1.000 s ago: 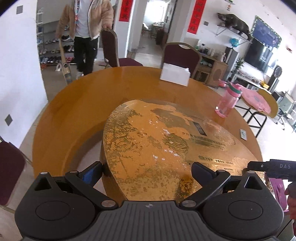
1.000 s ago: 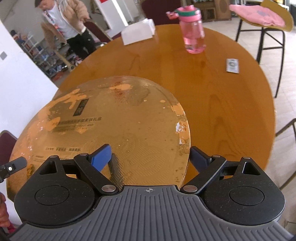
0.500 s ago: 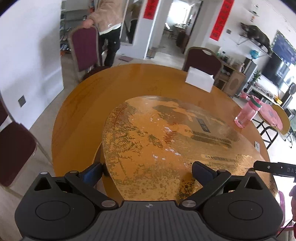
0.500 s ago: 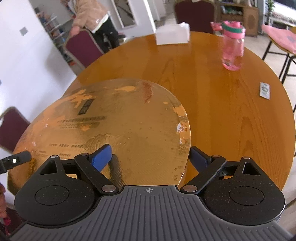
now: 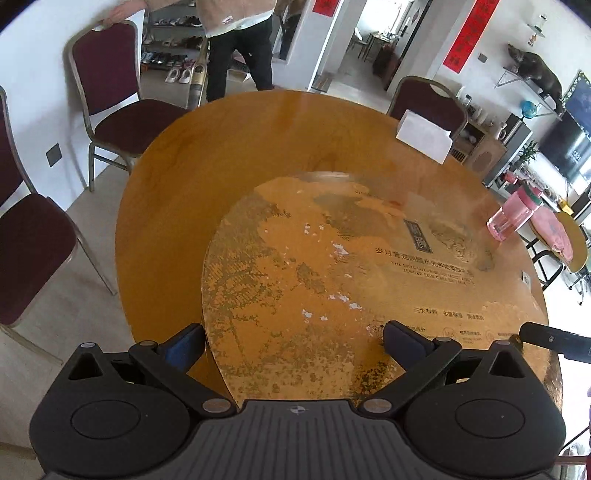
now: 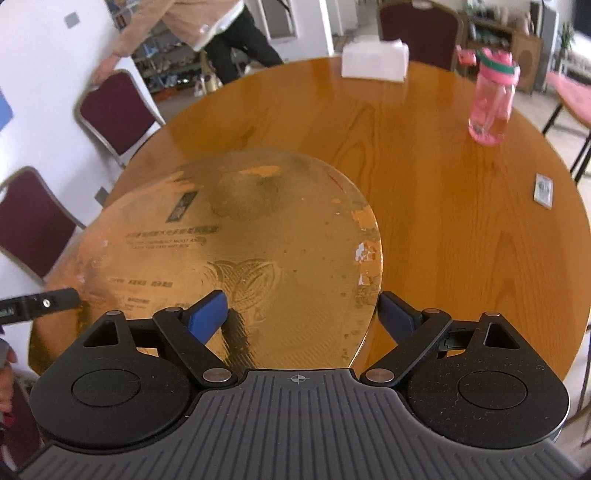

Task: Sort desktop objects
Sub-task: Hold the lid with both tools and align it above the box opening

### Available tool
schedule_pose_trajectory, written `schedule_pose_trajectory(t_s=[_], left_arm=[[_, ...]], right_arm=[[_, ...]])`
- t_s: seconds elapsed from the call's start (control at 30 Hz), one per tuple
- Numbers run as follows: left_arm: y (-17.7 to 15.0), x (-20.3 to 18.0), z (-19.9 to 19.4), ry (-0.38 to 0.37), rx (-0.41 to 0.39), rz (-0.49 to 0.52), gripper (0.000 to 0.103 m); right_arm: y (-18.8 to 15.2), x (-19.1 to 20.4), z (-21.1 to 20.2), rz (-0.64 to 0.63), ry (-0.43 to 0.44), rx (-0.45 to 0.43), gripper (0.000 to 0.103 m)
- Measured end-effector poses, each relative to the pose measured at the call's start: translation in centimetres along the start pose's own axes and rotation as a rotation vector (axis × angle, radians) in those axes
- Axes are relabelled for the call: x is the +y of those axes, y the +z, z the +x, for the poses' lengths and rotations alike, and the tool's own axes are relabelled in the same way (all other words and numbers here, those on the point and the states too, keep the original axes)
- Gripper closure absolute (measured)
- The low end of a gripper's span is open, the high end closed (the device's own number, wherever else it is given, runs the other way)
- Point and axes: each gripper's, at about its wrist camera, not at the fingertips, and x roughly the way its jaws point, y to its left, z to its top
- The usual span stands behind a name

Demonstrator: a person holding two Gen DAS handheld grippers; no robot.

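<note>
1. both grippers are seen spread wide, nothing clamped between the fingers: left gripper (image 5: 293, 338) w/ jaws apart over the gold disc's near-left part, right gripper (image 6: 303, 312) w/ jaws apart over its near-right part.
2. a big round gold disc (image 5: 351, 266) (worn print, text lines) is seen lying flat on the round wooden table (image 5: 229, 147), toward the near edge; whether it is a turntable or a loose board cannot be told.
3. loose items are found on the far/right side of the table: pink bottle (image 6: 493, 101) upright, white tissue box (image 6: 375, 61) at the far rim, small flat packet (image 6: 544, 190) near the right edge.
4. key relation: all three lie ahead and to the right of both grippers, well apart from each. the right gripper is judged nearer to bottle & packet; the box is far for either.
5. axes: bottle's long axis is vertical, so a side-on pinch w/ level jaws would be needed; packet lies flat, long axis running roughly away from the right cam.
6. where sorted items belong is not shown, so stage of the task can't be judged; items may be either waiting or already placed.
7. a person (image 5: 236, 33) is seen standing by a chair (image 5: 114, 88) beyond the table, not involved.
</note>
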Motion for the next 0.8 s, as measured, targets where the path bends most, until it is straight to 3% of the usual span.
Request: schedule_pose_trajectory(t_s=[0.13, 0.37, 0.67, 0.8], left_arm=[[-0.5, 0.0, 0.4, 0.010, 0.001, 0.027, 0.001], [-2.8, -0.7, 1.9, 0.094, 0.018, 0.100, 0.001], [-1.9, -0.2, 1.0, 0.127, -0.031, 0.113, 0.001], [-1.3, 0.5, 1.8, 0.119, 0.006, 0.120, 0.000]], right_arm=[[-0.1, -0.1, 0.4, 0.006, -0.003, 0.012, 0.011], [-2.7, -0.7, 2.4, 0.017, -0.025, 0.059, 0.012], [-3.1, -1.7, 1.4, 0.039, 0.007, -0.005, 0.012], [-3.1, -2.6, 1.1, 0.073, 0.024, -0.013, 0.008]])
